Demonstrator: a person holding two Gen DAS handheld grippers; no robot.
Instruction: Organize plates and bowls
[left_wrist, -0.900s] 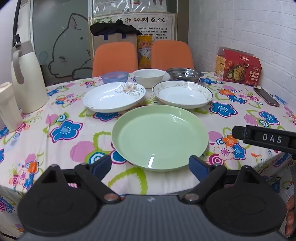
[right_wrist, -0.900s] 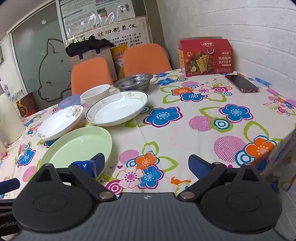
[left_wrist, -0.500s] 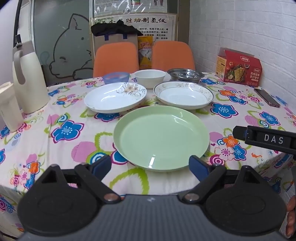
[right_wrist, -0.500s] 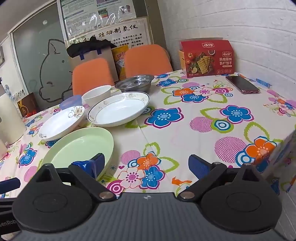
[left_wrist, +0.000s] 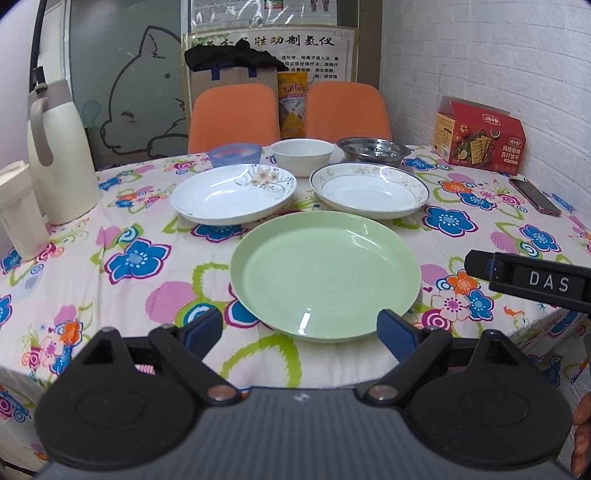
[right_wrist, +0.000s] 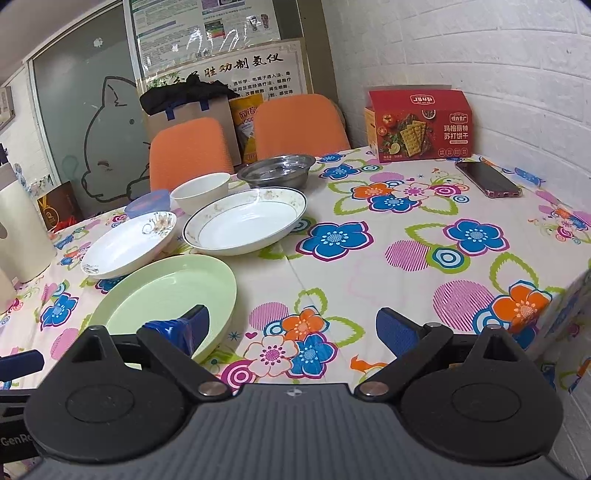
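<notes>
Your left gripper is spread wide and holds nothing; it hangs over the near table edge, fingers flanking the near rim of the green plate without touching it. Your right gripper is also wide and empty, set to the right of that plate, its left finger overlapping the plate's right rim in view; contact cannot be told.

Flowered tablecloth. Beyond the green plate, two white plates side by side: floral-sprig plate far left, gold-rimmed plate far right, apart from each other. Farther still, a row: blue bowl, white bowl, steel bowl.

Cream thermos at far left. Red cracker box and phone at far right, by the brick wall.
</notes>
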